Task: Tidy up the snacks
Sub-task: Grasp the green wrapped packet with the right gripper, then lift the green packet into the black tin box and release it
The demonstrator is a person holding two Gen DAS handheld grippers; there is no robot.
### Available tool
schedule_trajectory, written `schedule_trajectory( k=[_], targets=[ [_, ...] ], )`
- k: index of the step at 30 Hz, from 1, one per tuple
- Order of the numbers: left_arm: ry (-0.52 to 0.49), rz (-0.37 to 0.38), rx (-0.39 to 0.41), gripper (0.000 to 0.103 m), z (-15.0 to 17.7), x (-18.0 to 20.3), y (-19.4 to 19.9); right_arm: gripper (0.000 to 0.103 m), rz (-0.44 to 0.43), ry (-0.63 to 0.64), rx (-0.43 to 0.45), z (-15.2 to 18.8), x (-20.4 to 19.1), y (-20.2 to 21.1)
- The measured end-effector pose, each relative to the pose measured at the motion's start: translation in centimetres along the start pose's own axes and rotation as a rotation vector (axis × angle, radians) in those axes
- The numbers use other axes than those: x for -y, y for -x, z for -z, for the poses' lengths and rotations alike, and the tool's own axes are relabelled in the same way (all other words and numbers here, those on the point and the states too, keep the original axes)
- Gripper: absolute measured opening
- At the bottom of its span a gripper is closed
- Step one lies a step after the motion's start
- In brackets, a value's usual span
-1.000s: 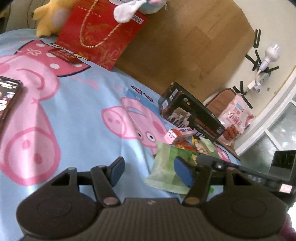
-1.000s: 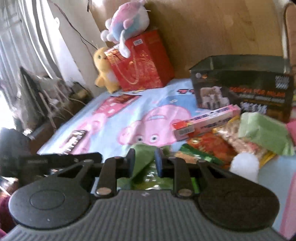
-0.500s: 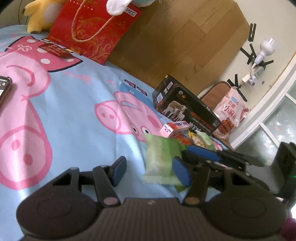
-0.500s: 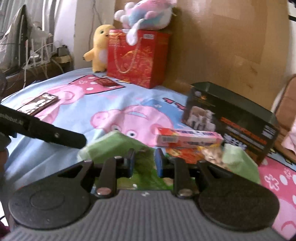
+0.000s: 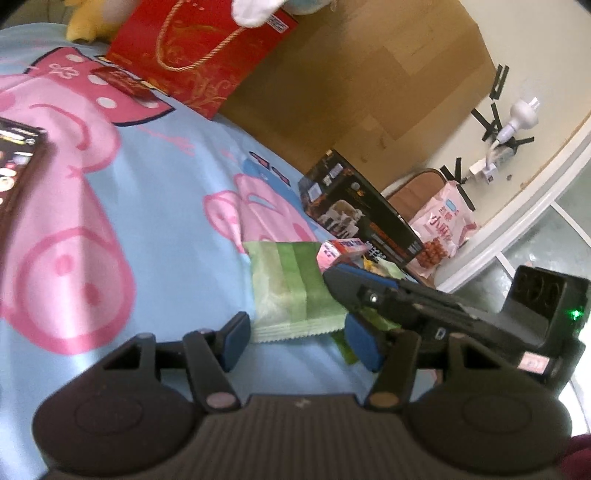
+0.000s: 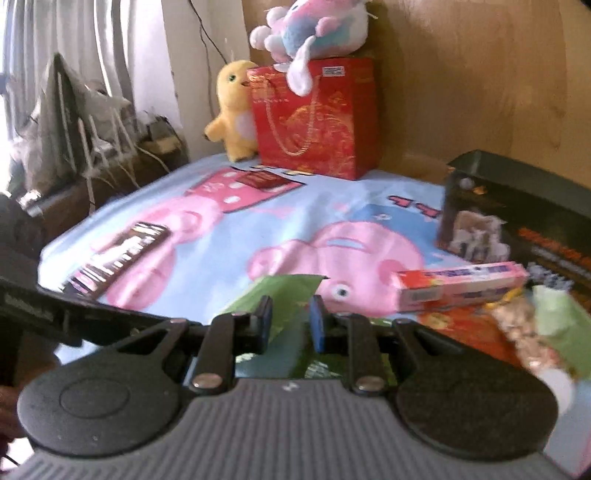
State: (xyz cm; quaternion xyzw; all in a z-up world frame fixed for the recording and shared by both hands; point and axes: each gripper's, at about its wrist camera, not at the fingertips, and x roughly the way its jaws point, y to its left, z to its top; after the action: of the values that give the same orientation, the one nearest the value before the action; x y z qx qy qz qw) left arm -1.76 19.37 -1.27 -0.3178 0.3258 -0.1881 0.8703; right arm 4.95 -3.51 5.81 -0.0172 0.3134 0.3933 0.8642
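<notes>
The green snack packet [image 6: 286,295] sits pinched in the narrowed right gripper [image 6: 290,325]. The left gripper [image 5: 297,341] hovers parted and empty just beside it. A pink box [image 6: 461,286], loose snacks [image 6: 517,325] and a black carton [image 6: 517,221] crowd the right.

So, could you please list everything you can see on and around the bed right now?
green snack packet: one, green, between the right gripper's pads
pink carton: one, pink, lying before the black box
black box: one, black, against the wooden panel
loose snack packets: several, orange and pale green, heaped beside the pink carton
pink snack bag: one, pink, beyond the black box
gift bag: one, red, far end
plush chick: one, yellow, beside the gift bag
plush toy: one, pink-blue-white, atop the gift bag
dark flat pack: one, on the sheet
sheet: one, blue, pink pigs
left gripper: one, black, open
right gripper: one, black, holding the packet
</notes>
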Motion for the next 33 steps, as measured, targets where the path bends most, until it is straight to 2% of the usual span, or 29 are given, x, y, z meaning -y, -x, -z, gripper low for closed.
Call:
schedule_trajectory(
  k=[4,6,10,13,16,20,28,30,33],
  targets=[
    [-0.015,-0.025,-0.003,0.057,0.2,0.0,1.0,0.026,-0.098,-0.04,0.013,-1.0,-0.7,-0.8],
    [-0.033,-0.029,-0.011,0.059,0.5,0.3,1.3,0.03,-0.15,-0.06,0.01,-1.5,-1.0,-1.5],
    [-0.098,-0.049,-0.015,0.062,1.1,1.3,2.7,0.032,-0.243,-0.109,-0.039,-2.2,-1.5,-3.6],
    [-0.113,-0.099,0.021,0.062,1.1,1.3,4.2,0.034,-0.236,-0.122,0.006,-2.9,-1.3,-3.2],
    [-0.067,-0.125,0.07,0.062,0.4,0.5,5.3,0.034,-0.215,-0.137,0.029,-3.1,-0.4,-2.7],
    [-0.015,-0.159,0.102,0.07,-0.6,-0.3,5.2,0.034,-0.184,-0.154,-0.01,-3.0,0.3,-3.6],
    [0.122,-0.144,0.112,0.07,-0.7,-2.1,5.2,0.035,-0.203,-0.157,-0.091,-4.4,0.0,-7.9],
    [0.151,-0.155,0.118,0.068,-0.9,-2.4,4.9,0.034,-0.228,-0.183,-0.127,-4.5,0.0,-9.4],
    [0.166,-0.184,0.094,0.045,-1.1,-2.8,4.0,0.03,-0.266,-0.216,-0.182,-3.8,0.1,-10.3]
  ],
)
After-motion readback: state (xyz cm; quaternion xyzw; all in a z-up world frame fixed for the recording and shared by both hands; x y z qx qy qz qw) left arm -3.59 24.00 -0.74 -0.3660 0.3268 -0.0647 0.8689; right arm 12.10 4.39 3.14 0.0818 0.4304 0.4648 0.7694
